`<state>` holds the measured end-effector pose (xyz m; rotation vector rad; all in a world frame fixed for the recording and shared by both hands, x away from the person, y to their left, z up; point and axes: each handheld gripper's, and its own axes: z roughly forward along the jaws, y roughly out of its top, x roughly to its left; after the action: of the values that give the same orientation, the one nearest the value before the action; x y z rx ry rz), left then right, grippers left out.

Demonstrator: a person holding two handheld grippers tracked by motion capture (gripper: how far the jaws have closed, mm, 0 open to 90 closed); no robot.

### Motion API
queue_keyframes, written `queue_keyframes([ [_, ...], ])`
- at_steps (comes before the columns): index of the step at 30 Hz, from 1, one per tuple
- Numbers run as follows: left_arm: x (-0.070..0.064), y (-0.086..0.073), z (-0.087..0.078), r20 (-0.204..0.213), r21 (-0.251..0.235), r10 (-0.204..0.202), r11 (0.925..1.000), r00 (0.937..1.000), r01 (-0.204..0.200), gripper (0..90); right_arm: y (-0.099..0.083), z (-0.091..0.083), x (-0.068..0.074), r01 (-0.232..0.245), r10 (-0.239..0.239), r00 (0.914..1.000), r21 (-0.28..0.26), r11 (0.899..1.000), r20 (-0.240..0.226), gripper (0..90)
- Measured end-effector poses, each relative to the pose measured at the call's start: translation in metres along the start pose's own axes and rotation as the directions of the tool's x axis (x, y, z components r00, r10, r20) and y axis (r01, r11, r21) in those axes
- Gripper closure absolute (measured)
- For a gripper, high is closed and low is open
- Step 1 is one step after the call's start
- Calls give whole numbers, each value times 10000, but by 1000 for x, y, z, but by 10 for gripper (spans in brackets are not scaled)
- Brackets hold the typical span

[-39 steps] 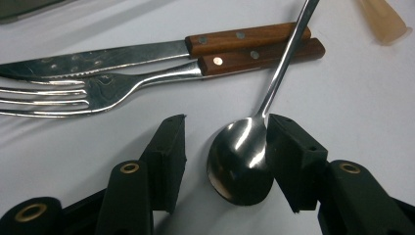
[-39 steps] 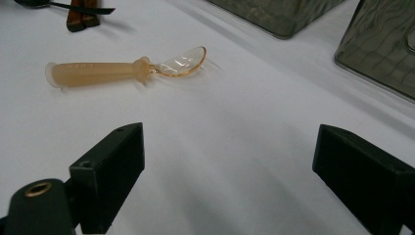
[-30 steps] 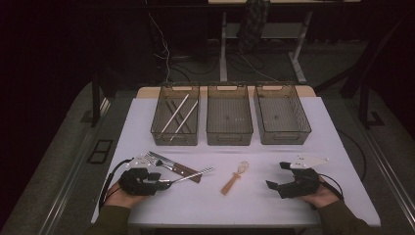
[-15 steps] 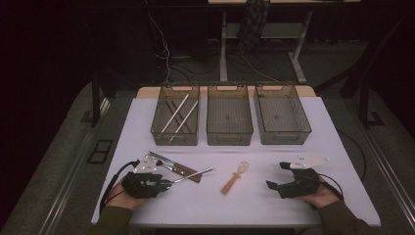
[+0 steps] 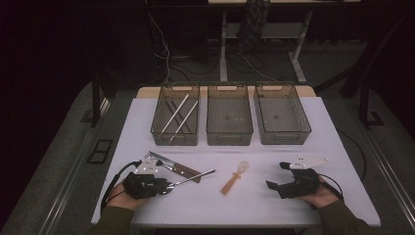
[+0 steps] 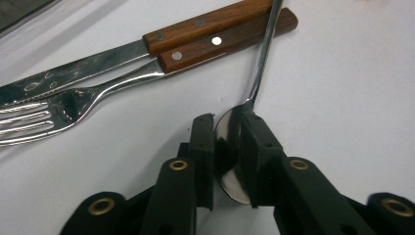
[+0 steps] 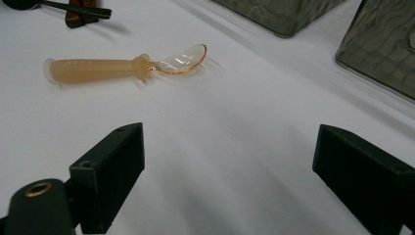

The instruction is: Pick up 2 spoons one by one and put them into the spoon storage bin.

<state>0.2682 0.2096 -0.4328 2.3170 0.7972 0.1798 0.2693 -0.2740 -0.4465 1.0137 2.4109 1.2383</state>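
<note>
High view: left tool (image 5: 165, 186) slightly nearer

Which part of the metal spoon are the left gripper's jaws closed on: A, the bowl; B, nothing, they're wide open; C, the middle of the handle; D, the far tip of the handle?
A: in the left gripper view, the left gripper has its jaws shut on the bowl of the metal spoon, whose handle runs away toward the wooden-handled knife and fork.

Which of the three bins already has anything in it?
The left bin, farthest to the left in the high view: two pale sticks lie slanted inside it. The middle bin and the right bin look empty.
</note>
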Motion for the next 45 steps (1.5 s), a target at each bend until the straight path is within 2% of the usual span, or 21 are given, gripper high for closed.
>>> queue_keyframes([
  [7, 2, 0, -5, 629, -372, -185, 9991, 9978, 209, 869, 0, 0, 0, -3, 3, 10000, -2, 10000, 3, 113],
  [15, 2, 1, -6, 613, -415, -286, 9987, 9977, 312, 876, 0, -1, 0, 11, -11, 10000, -28, 10000, 0, 113],
  [22, 1, 3, -8, 832, -780, -404, 9958, 9957, 470, 877, 0, -1, 0, 13, -13, 10000, -19, 10000, -10, 113],
  [31, -1, 10, -12, 689, -1196, -409, 9916, 9968, 489, 877, 0, 0, 0, 14, -14, 10000, -1, 10000, -34, 113],
  [38, -2, 19, -14, 358, -1444, -477, 9881, 9982, 524, 877, 0, 1, 0, 42, -42, 10000, 29, 10000, -75, 113],
  [45, -1, 28, -15, 236, -1791, -631, 9816, 9977, 663, 876, 0, 1, -1, -21, 21, 10000, 36, 10000, -36, 113],
])
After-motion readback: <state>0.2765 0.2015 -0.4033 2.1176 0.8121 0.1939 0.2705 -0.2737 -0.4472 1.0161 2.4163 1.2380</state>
